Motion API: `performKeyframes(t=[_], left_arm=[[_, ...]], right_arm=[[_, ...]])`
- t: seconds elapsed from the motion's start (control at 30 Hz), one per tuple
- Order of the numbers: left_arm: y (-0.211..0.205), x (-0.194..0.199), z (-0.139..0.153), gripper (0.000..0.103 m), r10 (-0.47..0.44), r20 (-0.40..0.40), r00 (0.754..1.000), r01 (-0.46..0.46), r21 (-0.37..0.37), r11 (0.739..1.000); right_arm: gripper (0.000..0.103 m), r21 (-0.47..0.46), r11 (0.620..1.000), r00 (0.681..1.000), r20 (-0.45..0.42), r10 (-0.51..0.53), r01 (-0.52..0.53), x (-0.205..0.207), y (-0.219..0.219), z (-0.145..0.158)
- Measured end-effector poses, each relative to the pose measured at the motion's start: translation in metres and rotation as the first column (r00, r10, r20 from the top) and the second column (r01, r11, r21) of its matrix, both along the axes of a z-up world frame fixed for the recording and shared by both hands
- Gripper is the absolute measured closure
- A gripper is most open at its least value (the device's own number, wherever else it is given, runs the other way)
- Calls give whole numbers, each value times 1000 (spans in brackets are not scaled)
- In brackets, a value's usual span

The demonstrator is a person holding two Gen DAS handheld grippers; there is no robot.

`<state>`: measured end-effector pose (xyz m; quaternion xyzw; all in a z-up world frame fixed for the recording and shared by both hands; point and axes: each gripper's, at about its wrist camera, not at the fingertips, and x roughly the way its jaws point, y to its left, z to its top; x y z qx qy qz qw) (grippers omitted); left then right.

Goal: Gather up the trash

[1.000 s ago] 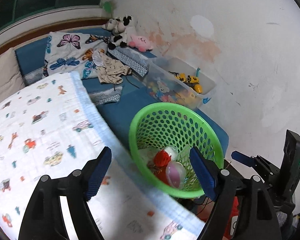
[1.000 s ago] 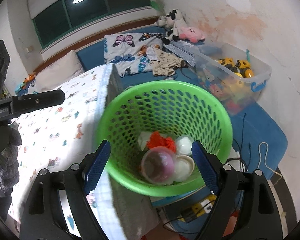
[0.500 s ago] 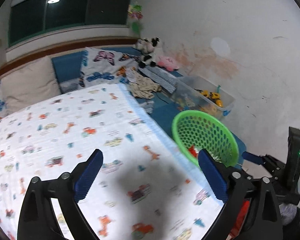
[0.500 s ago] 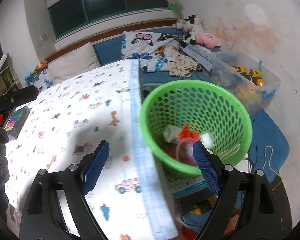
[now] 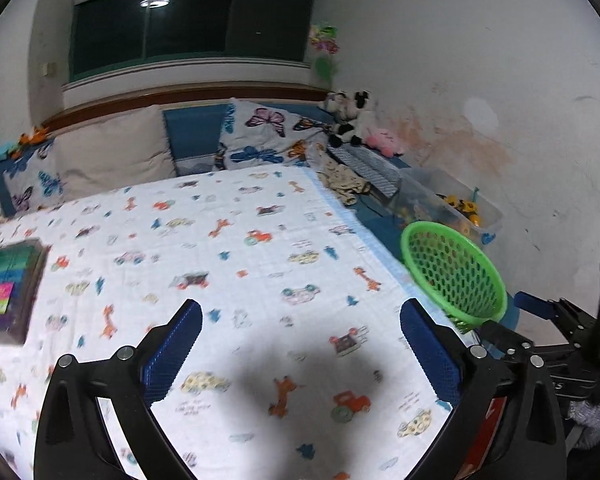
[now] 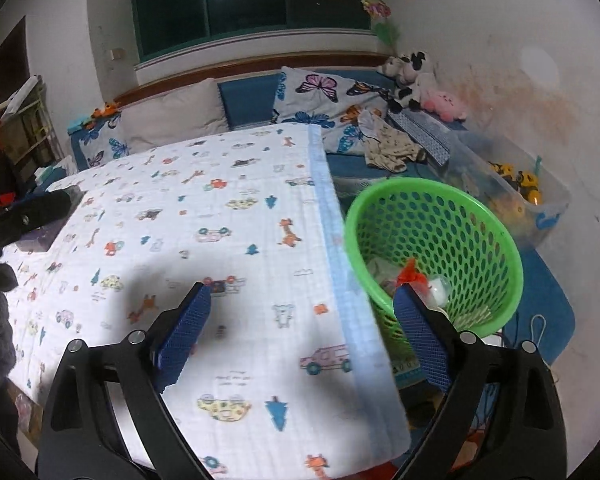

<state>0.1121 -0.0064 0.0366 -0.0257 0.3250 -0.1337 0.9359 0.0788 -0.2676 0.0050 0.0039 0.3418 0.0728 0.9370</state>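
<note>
My left gripper (image 5: 300, 344): wide, empty, swung from basket (image 5: 452, 272) to blanket (image 5: 220, 248).
My right gripper (image 6: 302, 322): wide, empty, likewise.

Blanket (image 6: 236, 240) covers the bed. Basket (image 6: 440, 216) sits just off its right edge, trash (image 6: 412, 280) inside. Toy bin (image 6: 512, 188) behind the basket, by the wall. Pillows (image 5: 108, 152) at the far end, plush toys (image 6: 412, 76) far right. Box (image 5: 8, 284) on blanket's left.

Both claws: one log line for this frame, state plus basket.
left claw: open, empty, over sheet | right claw: open, empty | basket: beside bed, trash inside
</note>
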Motion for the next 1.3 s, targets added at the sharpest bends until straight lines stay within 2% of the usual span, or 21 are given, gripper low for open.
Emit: performKeyframes(t=[0.1, 0.37, 0.47, 0.73, 1.3], left_arm=[[10, -8, -6, 7, 19, -12, 1000, -20, -22, 1000], [29, -32, -8, 7, 74, 26, 997, -75, 1, 997], [32, -38, -7, 7, 88, 33, 996, -89, 7, 996], [33, -48, -6, 7, 93, 36, 995, -94, 24, 995], [32, -62, -14, 7, 97, 45, 994, -100, 55, 994]], right_arm=[[11, -4, 1000, 1000, 7, 3, -3, -8, 8, 1], [8, 49, 999, 1000, 13, -10, 9, -22, 15, 0], [8, 42, 999, 1000, 15, -10, 10, -25, 20, 0], [8, 69, 998, 1000, 14, -8, 7, -29, 23, 0], [8, 38, 999, 999, 36, -1, 0, -38, 28, 6]])
